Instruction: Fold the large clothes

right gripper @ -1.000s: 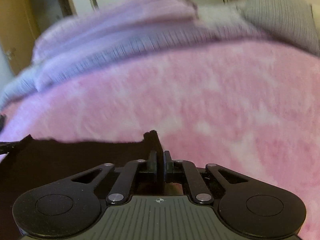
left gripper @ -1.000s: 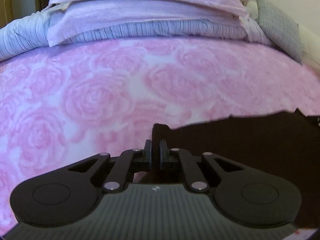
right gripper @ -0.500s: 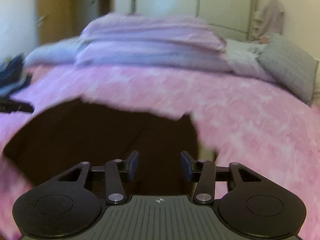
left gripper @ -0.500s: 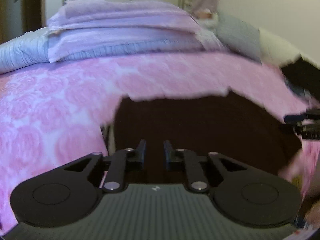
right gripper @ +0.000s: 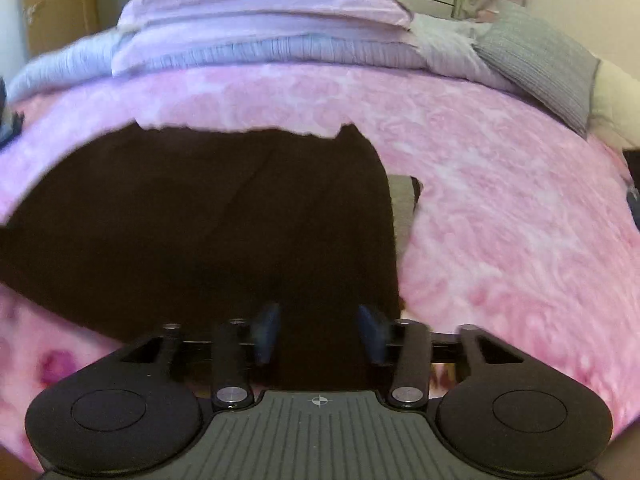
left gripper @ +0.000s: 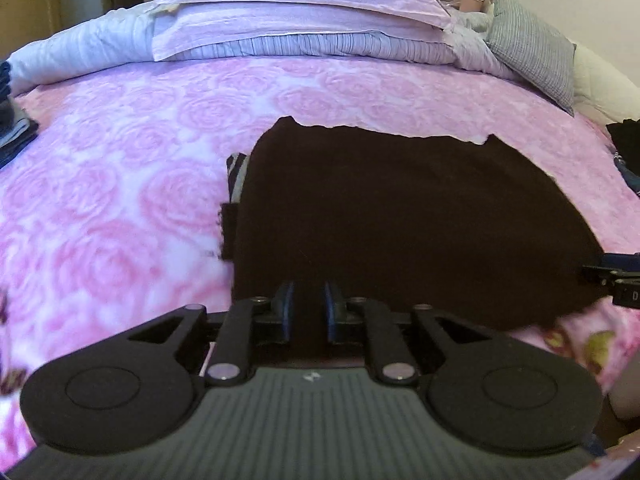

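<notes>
Lying flat on the bed: one dark garment [left gripper: 416,220], near-black, folded into a broad block, its far edge uneven with a raised point at each corner. It rests on the pink rose-patterned blanket [left gripper: 132,168], toward the bed's near edge.

Left gripper [left gripper: 307,310]: set at the garment's near left corner, jaws standing narrowly apart with a small gap between the blue pads; dark cloth lies under and beyond the fingers, but the pads do not press on it. Jaws have just been opening slightly.

Right gripper [right gripper: 319,330]: set at the garment's near right corner, jaws spread wide, having just been opening; the cloth runs beneath and between the blurred blue fingers, released, not pinched. In the left wrist view this gripper's tip shows at the garment's right side.

Detail, left side of garment: a striped grey-and-white patch [left gripper: 236,172] and a small dark flap protrude from under the folded edge. Detail, right side: a grey panel [right gripper: 403,204] shows just beside the folded edge.

Far end of bed: stacked lilac bedding [left gripper: 296,8] over a pale blue striped duvet [left gripper: 80,48]; a grey checked pillow [left gripper: 532,52] at the far right corner. Left edge of bed: a small pile of folded denim-blue items [left gripper: 14,136]. Right edge: further dark clothing [left gripper: 626,136], partly out of view.
</notes>
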A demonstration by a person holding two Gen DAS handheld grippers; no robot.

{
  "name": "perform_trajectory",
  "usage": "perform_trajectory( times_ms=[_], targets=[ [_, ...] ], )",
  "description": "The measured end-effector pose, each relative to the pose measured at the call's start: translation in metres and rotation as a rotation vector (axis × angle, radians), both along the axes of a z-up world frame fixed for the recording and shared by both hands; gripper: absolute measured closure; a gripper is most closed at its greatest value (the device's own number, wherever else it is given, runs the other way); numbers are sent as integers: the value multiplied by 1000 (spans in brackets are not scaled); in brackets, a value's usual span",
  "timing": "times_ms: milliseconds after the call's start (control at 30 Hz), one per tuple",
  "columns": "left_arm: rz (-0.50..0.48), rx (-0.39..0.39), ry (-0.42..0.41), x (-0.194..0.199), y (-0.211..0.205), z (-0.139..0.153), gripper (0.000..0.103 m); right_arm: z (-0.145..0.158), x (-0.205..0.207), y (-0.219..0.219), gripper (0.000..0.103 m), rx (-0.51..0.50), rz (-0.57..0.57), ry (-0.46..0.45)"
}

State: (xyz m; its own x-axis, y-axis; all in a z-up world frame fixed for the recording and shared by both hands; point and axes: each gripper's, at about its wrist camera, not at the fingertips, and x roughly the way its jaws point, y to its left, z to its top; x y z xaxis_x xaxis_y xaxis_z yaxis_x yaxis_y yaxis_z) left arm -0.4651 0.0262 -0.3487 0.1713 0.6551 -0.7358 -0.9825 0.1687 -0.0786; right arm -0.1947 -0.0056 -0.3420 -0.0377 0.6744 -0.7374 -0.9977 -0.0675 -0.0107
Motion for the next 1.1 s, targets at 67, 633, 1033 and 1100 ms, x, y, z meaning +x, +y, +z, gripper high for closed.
perform_trajectory(
  times_ms=[67, 633, 1033, 1100],
  targets=[
    [4, -11, -15, 4, -20, 10, 86, 14, -8, -20, 35, 14, 7, 30],
    [-12, 84, 23, 16, -159, 76, 71, 77, -47, -153, 34, 123, 27, 140],
    [-2, 40, 15, 5, -133, 50, 70, 53, -19, -133, 34, 94, -95, 304],
    [-2, 30, 11, 1, -122, 41, 70, 41, -7, -123, 34, 68, -149, 400]
  ],
)
